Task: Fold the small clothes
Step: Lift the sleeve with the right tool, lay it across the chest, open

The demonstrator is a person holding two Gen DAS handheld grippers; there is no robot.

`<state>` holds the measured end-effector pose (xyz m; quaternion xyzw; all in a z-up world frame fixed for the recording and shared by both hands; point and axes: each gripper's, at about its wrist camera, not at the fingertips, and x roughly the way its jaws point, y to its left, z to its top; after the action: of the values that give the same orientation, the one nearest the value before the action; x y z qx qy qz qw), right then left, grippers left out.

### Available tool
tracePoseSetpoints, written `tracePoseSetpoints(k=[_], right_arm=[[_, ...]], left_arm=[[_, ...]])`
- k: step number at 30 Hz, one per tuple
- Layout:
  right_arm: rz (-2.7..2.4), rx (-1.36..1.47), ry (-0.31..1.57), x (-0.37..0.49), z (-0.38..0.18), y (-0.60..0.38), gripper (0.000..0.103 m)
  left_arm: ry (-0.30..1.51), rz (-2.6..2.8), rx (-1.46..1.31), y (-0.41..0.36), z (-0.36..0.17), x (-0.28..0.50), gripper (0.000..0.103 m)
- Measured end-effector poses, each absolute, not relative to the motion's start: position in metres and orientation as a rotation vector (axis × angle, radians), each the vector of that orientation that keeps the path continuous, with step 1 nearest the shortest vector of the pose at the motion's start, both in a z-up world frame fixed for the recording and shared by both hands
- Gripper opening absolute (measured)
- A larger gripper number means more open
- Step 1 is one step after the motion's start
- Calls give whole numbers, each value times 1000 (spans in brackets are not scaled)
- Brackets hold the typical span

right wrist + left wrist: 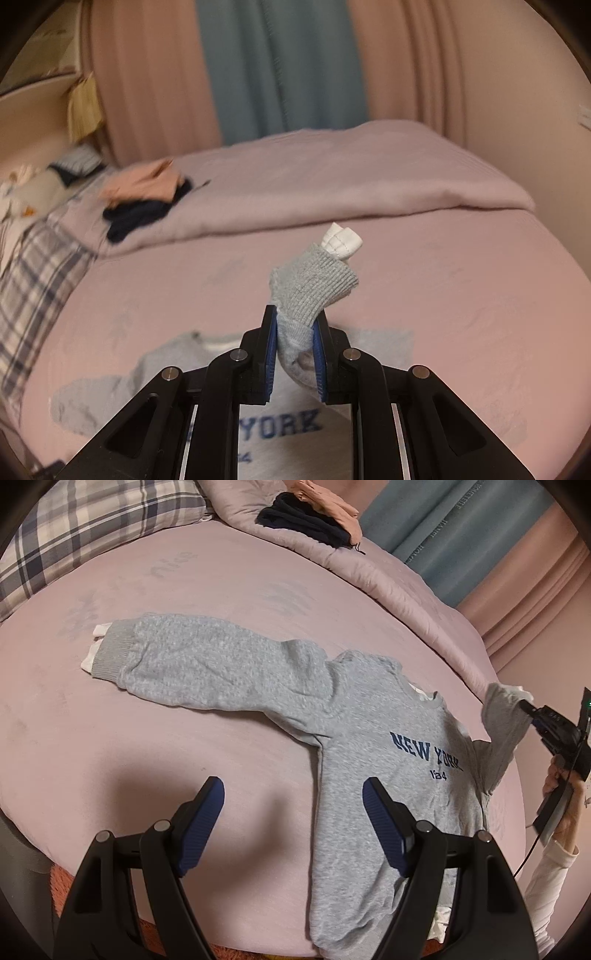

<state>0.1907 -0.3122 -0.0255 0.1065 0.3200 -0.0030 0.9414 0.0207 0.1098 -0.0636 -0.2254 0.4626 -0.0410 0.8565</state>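
i saw dim, warm, pinkish room light in both views. my left gripper (pixel 293 812) cast a soft shadow on the mauve bedsheet (pixel 184 590). the right view was motion-blurred, especially the plaid pillow (pixel 33 266). fisheye curvature and dark vignetting ringed each frame.

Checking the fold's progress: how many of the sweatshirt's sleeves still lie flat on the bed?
1. One sleeve lies spread flat on the bed; the other sleeve is lifted, pinched in the right gripper.

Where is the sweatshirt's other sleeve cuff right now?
Right wrist view: the sleeve cuff is pinched in the right gripper, lifted above the sweatshirt on the bed.
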Motion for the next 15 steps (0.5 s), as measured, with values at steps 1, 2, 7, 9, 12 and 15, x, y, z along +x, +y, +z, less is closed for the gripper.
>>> tracePoseSetpoints(k=[1, 2, 7, 9, 12, 15], right_arm=[[11, 211, 669, 193, -30, -305, 18], [23, 202, 681, 190, -30, -295, 18], [76, 178, 743, 196, -48, -260, 18], [102, 179, 773, 193, -57, -251, 18], [132, 165, 829, 193, -76, -237, 18], [176, 136, 878, 193, -93, -218, 18]], left_arm=[[973, -80, -476, 112, -64, 21, 78], [974, -75, -477, 112, -65, 21, 78], [983, -67, -479, 118, -68, 20, 78], [989, -62, -477, 119, -70, 21, 78], [1000, -58, -476, 119, -74, 21, 78], [1007, -60, -476, 118, -75, 22, 78]])
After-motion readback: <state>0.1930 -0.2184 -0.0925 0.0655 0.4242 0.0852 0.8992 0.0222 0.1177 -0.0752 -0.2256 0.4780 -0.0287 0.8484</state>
